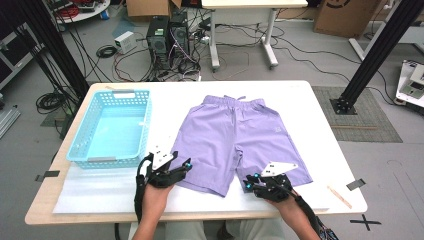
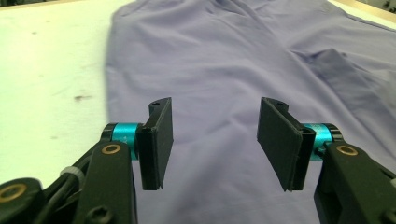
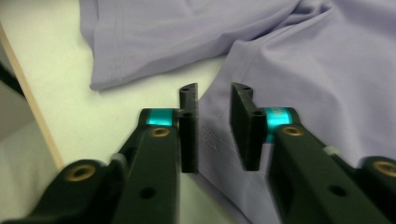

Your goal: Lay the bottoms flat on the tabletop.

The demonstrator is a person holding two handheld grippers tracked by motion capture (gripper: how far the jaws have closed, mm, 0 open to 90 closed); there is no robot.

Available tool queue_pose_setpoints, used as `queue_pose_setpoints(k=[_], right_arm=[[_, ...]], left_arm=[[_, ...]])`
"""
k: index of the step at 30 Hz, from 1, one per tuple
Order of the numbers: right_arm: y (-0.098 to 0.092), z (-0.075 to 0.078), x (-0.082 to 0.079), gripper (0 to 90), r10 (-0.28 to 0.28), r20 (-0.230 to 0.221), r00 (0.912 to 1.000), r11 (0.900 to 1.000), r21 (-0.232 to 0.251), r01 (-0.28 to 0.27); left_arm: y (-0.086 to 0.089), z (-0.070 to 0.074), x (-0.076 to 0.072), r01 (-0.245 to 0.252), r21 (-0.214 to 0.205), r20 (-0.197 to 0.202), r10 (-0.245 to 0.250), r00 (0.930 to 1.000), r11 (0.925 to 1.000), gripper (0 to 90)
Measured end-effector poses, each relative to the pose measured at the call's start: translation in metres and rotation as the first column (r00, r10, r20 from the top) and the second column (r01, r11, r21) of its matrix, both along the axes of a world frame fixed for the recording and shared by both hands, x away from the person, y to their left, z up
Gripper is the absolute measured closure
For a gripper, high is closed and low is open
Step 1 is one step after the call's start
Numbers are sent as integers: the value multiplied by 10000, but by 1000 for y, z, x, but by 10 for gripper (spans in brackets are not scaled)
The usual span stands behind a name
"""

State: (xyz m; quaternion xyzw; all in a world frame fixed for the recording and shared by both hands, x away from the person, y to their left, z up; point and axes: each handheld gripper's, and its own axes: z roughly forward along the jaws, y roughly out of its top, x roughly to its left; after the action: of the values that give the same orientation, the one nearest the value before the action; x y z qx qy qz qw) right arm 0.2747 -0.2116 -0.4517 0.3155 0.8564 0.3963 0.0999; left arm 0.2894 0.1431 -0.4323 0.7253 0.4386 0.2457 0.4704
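Purple shorts (image 1: 235, 137) lie flat on the surface (image 1: 320, 120), hems toward the person. Left hand-held gripper (image 1: 182, 167) hovers spread over one leg; right hand-held gripper (image 1: 248, 183) – jaws narrowed, not yet pinching – straddles the other hem. Next, I'd guess: close on both hems – then fold.

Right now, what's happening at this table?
A person works two hand-held grippers at the hems of a pair of lilac fabric shorts spread flat on the white table. The left gripper hangs open over one leg; the right gripper has its jaws narrowly apart around the other leg's hem edge. A light blue plastic basket sits beside them.
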Motion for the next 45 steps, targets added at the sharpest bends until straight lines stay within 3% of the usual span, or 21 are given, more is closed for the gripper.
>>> queue_pose_setpoints(k=[4,5,10,14,17,19,20,21,24,25,26,29,32,35,37,39,41,43,44,45], right_arm=[[3,1,-1,894,257,-58,9997,9993,-257,-259],[3,1,-2,900,307,30,9995,9990,-333,-306],[0,3,-6,900,1053,-438,9935,9941,-218,-1063],[-6,5,-6,864,1192,-565,9913,9928,215,-1182],[-23,14,-3,735,447,-217,9988,9945,963,-424],[-40,19,0,705,-426,315,9986,9953,882,397],[-50,21,1,682,-926,527,9943,9937,676,890],[-59,22,3,672,-1468,694,9867,9885,470,1438],[-89,20,10,653,-2868,887,9539,9579,141,2867],[-100,19,13,646,-3413,867,9360,9393,-60,3431],[-107,17,15,644,-3755,859,9228,9252,-240,3787],[-122,9,16,638,-4259,695,9021,8997,-730,4304],[-126,5,14,648,-4321,612,8998,8948,-950,4362],[-127,3,15,684,-4331,445,9002,8960,-873,4354],[-127,3,15,793,-4189,430,9070,9031,-847,4211],[-127,4,14,900,-4120,274,9108,9066,-880,4127],[-127,6,13,900,-4053,255,9138,9084,-1012,4057],[-127,7,12,900,-4131,317,9101,9026,-1186,4138],[-127,7,11,900,-4110,351,9109,9027,-1239,4121],[-127,8,10,900,-4174,294,9082,9002,-1230,4177]], left_arm=[[10,-1,3,-80,-8,-78,80,9999,10000,459],[11,-2,4,-81,40,-141,82,9999,10000,459],[15,-10,5,150,549,-569,-118,9983,9984,459],[24,-11,5,13,361,-773,15,9970,9993,459],[29,-11,4,-85,259,-765,105,9970,9996,459],[31,-12,3,-102,244,-785,121,9968,9996,460],[32,-13,3,-94,267,-874,117,9961,9996,460],[32,-14,2,-72,358,-964,106,9953,9993,462],[33,-16,2,-231,519,-1124,288,9932,9984,480],[35,-16,1,-355,583,-1242,425,9913,9977,489],[36,-16,0,-410,571,-1313,482,9902,9975,506],[39,-17,-3,-456,586,-1495,539,9873,9972,532],[41,-18,-7,-484,721,-1641,597,9846,9962,555],[40,-19,-8,-433,870,-1914,593,9797,9953,616],[39,-18,-9,-447,1171,-1874,663,9800,9921,737],[40,-18,-9,-477,1211,-1907,704,9791,9915,865],[40,-17,-10,-501,1382,-1881,759,9792,9891,879],[40,-17,-12,-528,1429,-1725,774,9820,9883,878],[40,-17,-13,-562,1382,-1608,784,9839,9888,859],[40,-17,-14,-665,1252,-1475,849,9854,9899,756]])
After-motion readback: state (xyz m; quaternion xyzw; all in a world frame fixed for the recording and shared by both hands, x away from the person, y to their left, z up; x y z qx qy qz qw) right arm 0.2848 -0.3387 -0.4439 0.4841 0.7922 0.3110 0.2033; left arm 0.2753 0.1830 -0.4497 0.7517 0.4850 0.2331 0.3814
